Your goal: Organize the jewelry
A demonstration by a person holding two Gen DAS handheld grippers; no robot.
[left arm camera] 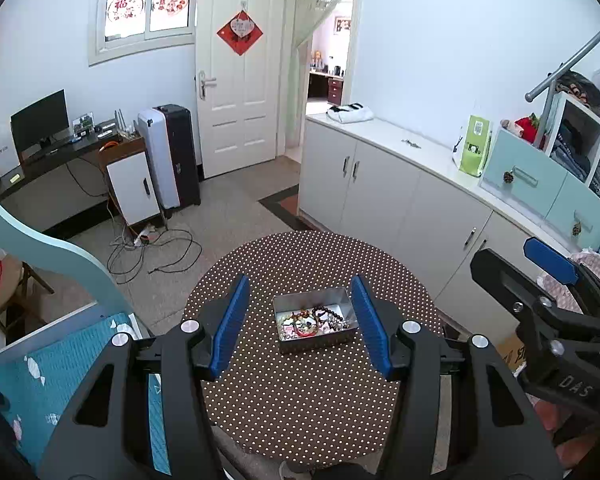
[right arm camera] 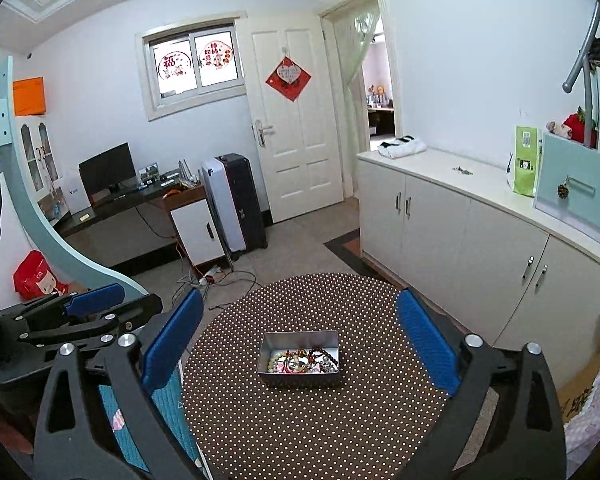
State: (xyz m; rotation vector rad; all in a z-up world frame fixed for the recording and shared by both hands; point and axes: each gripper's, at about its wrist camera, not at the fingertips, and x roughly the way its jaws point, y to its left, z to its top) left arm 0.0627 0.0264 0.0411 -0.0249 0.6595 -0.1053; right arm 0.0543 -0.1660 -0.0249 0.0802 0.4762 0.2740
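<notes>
A silver metal tin (left arm camera: 315, 341) stands on a round table with a brown polka-dot cloth (left arm camera: 300, 400). Bracelets and beads (left arm camera: 312, 320) lie in a heap inside it. My left gripper (left arm camera: 300, 292) is open and empty, held above the table's near side with the tin between its blue pads. The right gripper (left arm camera: 540, 264) shows at the right edge of the left wrist view. In the right wrist view the tin (right arm camera: 300, 380) with the jewelry (right arm camera: 302, 360) sits mid-table. My right gripper (right arm camera: 300, 308) is open and empty above it. The left gripper (right arm camera: 92, 300) shows at the left.
White cabinets (right arm camera: 480, 232) run along the right wall with a green bag (right arm camera: 526, 160) on top. A teal bed frame (left arm camera: 60, 248) and blanket stand at the left. Cables (left arm camera: 152, 248) lie on the floor beyond the table, near a desk and suitcase.
</notes>
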